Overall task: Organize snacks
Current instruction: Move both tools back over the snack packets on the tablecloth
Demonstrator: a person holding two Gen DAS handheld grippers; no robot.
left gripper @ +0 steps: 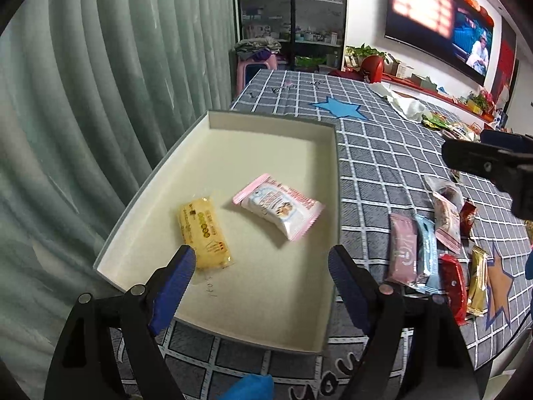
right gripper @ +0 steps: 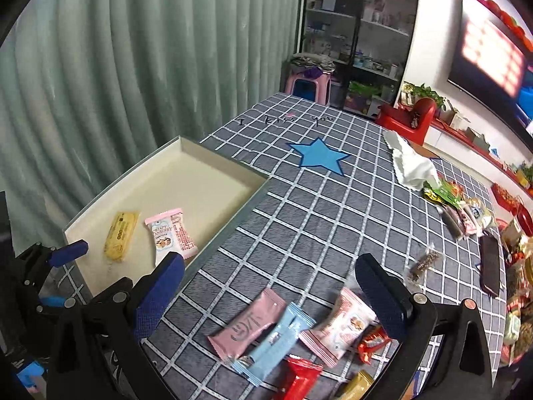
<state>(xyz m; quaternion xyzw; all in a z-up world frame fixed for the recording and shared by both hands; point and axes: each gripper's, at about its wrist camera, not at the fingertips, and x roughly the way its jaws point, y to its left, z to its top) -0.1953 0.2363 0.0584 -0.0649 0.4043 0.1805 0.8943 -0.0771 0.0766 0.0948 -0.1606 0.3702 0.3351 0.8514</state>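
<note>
Left gripper [left gripper: 261, 263] wide apart, holding nothing, over the near end of the shallow cream box [left gripper: 335, 180], where a yellow snack [left gripper: 205, 233] and a pink-white snack [left gripper: 279, 209] lie side by side, apart. Right gripper [right gripper: 269, 276] also spread wide and empty, above the loose row on the checked bench [right gripper: 299, 206]: pink packet [right gripper: 248, 325], light blue packet [right gripper: 274, 341], pink-white cookie pack [right gripper: 339, 328], red packet [right gripper: 299, 378], gold packet [right gripper: 356, 385], small red candy [right gripper: 373, 343]. Further out a white cloth [right gripper: 413, 163], a phone [right gripper: 490, 265] and more wrappers at the bench's right edge.
</note>
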